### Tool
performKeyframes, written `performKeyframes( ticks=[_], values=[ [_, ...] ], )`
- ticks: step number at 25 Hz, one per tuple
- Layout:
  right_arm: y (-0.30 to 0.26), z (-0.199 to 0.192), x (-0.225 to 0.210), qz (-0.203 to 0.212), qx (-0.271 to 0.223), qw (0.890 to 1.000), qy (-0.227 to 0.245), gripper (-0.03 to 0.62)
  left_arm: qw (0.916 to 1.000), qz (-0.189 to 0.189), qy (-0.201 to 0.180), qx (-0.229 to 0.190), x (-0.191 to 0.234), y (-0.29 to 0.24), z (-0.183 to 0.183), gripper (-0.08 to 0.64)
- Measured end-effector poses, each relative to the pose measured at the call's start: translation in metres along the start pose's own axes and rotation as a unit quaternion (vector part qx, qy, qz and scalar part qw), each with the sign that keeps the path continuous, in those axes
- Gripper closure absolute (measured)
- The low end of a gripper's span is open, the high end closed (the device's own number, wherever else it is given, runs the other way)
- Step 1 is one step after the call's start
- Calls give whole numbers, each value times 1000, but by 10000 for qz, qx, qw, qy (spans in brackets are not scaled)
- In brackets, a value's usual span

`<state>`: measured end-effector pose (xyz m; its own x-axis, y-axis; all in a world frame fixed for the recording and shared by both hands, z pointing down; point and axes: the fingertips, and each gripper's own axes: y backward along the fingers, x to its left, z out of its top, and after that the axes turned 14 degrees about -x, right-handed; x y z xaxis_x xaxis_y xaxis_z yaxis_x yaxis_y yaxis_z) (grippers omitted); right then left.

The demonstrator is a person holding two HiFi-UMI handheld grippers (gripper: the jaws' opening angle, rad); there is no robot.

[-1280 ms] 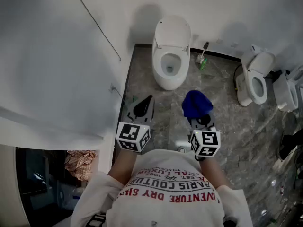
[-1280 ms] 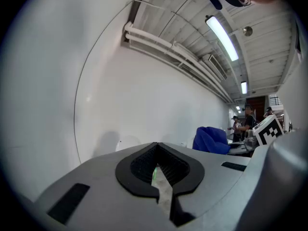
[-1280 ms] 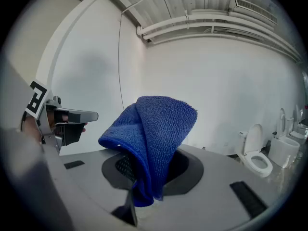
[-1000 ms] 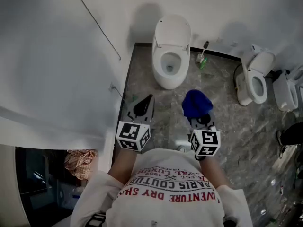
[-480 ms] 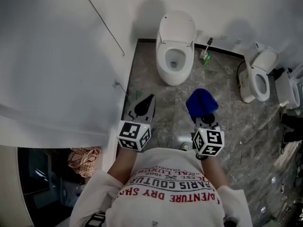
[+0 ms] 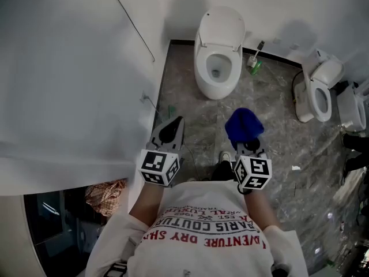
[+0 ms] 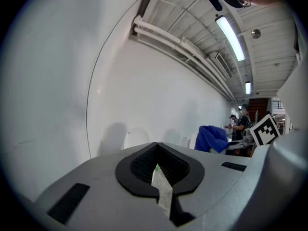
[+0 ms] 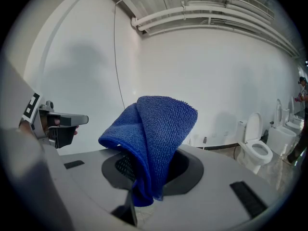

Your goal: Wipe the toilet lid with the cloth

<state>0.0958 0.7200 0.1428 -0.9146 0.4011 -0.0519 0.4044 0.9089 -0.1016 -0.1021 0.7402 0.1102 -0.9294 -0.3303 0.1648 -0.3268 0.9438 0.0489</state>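
**Approach phase, before any wiping.** The person stands on the marble floor, well apart from the toilet. Its toilet lid is raised upright against the wall, above the open bowl. Nothing touches the lid, so the step in hand is judged to be carrying the cloth toward the fixture.

- **Right claw**: closed on the blue cloth. In the right gripper view the cloth is pinched at its lower fold between the jaws, and the free part stands up in a loose bundle above them.
- **Left claw**: jaws drawn together with nothing between them. The left gripper view shows only a thin slit at the pads.

**Next move (judgement):** step forward and reach with the right claw until the free bulk of the cloth, not the jaws, lies flat on the lid's face. A second toilet stands off to the right and is not the nearer target.
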Motion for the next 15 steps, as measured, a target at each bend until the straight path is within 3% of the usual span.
performKeyframes(
  ticks=[8,11,15],
  values=[
    [-88,4,-44,294,-65,9995,90,505,9996,240,-124,35,20,-76,-14,554],
    [-131,12,-79,381,-96,9992,30,505,9995,207,-248,-51,18,-127,-9,554],
    [-195,28,-136,535,-132,9985,15,505,9992,365,-20,-186,19,-213,-5,554]
  ],
)
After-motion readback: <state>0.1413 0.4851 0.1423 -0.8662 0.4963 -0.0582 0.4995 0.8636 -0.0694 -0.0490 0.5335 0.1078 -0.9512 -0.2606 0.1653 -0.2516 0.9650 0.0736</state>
